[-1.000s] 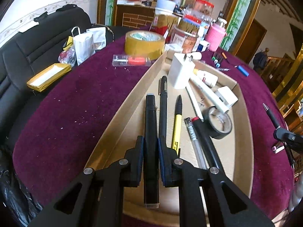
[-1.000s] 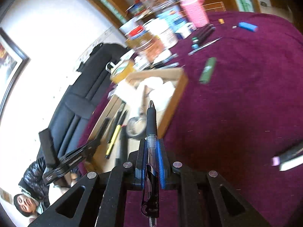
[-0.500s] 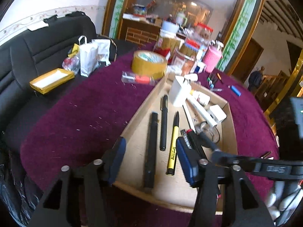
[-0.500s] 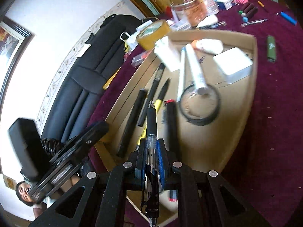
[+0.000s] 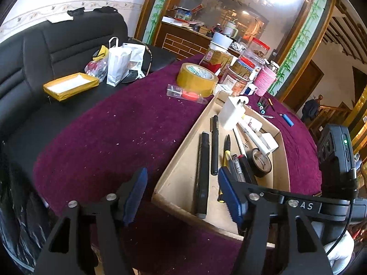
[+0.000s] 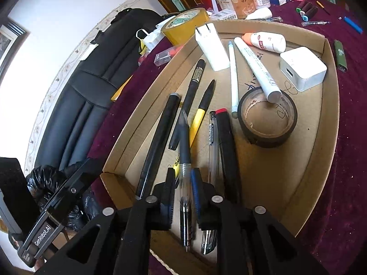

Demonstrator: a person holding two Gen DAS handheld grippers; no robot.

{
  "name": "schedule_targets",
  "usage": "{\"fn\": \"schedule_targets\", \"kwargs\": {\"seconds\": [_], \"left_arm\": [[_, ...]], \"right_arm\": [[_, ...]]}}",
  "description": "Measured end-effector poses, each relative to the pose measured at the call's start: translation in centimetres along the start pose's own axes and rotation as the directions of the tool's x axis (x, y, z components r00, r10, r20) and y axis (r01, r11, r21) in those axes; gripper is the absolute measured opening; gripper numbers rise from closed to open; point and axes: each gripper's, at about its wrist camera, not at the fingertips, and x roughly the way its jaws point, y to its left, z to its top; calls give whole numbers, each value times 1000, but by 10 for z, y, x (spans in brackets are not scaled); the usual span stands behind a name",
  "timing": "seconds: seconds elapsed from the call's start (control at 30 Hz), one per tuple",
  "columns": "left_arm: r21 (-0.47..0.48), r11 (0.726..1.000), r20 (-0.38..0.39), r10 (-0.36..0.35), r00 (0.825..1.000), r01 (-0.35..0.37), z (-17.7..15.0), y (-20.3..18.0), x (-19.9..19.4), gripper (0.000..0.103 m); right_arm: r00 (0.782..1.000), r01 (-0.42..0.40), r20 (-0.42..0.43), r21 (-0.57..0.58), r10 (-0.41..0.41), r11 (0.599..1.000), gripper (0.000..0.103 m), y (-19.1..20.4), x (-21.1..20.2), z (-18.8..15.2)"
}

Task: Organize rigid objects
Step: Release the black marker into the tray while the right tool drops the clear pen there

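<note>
1. While the right gripper [image 6: 182,197] hangs low over the near end of the cardboard tray [image 6: 330,123], its jaws are opening and a clear-barrelled black gel pen [image 6: 184,160] lies between them; whether the pads touch it I cannot tell.
2. Left gripper [image 5: 181,194]: jaws opening and spread wide, nothing between them, poised above the tray's near corner and the purple tablecloth [image 5: 110,137].
3. Long items in the tray, counted in the right wrist view: seven besides the gel pen, namely a black marker [image 6: 160,137], a black pen [image 6: 188,100], a yellow-and-black pen [image 6: 201,112], a clear pen [image 6: 213,137], a red-capped black marker [image 6: 227,146], a thin white pen [image 6: 232,73] and a thick white marker [image 6: 257,66].
4. Also inside: two white chargers [image 6: 212,48] [image 6: 302,67], one white bottle [image 6: 266,41], one black tape roll [image 6: 267,116].
5. Outside: one yellow tape roll [image 6: 185,25], one green lighter [image 6: 340,56].
6. A second ago the left gripper pinched the black marker, which now lies free in the tray.
7. Back then the right gripper was clamped on the gel pen over bare cloth, off to one side of the tray.
</note>
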Motion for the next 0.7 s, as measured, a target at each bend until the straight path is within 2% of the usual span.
{"fn": "schedule_targets", "kwargs": {"seconds": [0.07,0.2,0.27,0.37,0.57,0.7], "left_arm": [[-7,1000,4,2,1000,-2,-1,0,-3,67],[1,1000,6,23,1000,-23,-3,-4,-7,70],[7,999,6,43,999,-43,-4,-8,-9,74],[23,998,11,57,998,-58,-5,-18,-12,75],[117,990,31,71,997,-75,-11,-58,-17,75],[247,964,71,87,994,-102,-23,-103,-22,75]], "right_arm": [[1000,10,17,-13,-10,1000,35,2,-5,0],[996,21,84,-51,-16,998,47,9,-24,-5],[992,33,123,-81,-23,996,57,12,-37,-9],[982,62,185,-111,-41,992,63,12,-54,-15],[958,121,274,-105,-88,987,65,-11,-85,-25],[946,125,305,-34,-109,992,65,-45,-104,-30]]}}
